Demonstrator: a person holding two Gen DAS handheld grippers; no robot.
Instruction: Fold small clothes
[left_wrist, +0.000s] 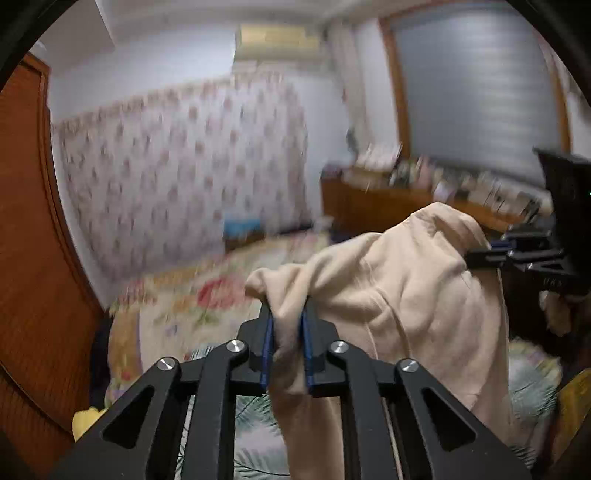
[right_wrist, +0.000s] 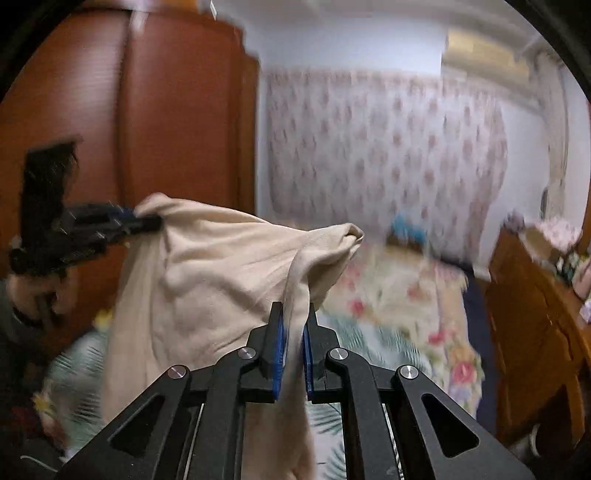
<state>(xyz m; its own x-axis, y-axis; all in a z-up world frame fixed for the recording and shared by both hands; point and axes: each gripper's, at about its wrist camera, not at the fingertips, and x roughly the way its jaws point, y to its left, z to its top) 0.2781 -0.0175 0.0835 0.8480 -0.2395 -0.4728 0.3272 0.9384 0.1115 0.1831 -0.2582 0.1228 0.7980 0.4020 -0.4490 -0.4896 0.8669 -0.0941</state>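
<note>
Left wrist view: the left gripper (left_wrist: 288, 332) sits at the bottom centre of the frame, its blue pads (left_wrist: 269, 347) nearly together with a bunched fold of a cream garment (left_wrist: 399, 295) pinched between them. The cloth rises from the jaws and drapes across the right half of the frame, lifted clear of the floral bedspread (left_wrist: 177, 314) below it. At the right edge the right gripper (left_wrist: 480, 254) bites the garment's far upper corner, so the piece hangs between the two tools. The background is blurred; a wooden wardrobe (left_wrist: 29, 221) fills the left edge.

Right wrist view: the right gripper (right_wrist: 293, 343) is at the bottom centre, narrowly parted and clamped on a thin edge of the same garment (right_wrist: 221, 266), which spreads to the left and centre of the frame. At the left middle the left gripper (right_wrist: 144, 223) holds the opposite corner, a hand (right_wrist: 40, 291) below it.

The fabric looks like light, soft knit: limp, creasing readily, sagging between the grips, not fragile and unlikely to slip. My judgement is that it handles best held by the corners or the hem seam and kept stretched.

No brand, label or legible writing shows on the garment; faint marks on one tool body cannot be read.
</note>
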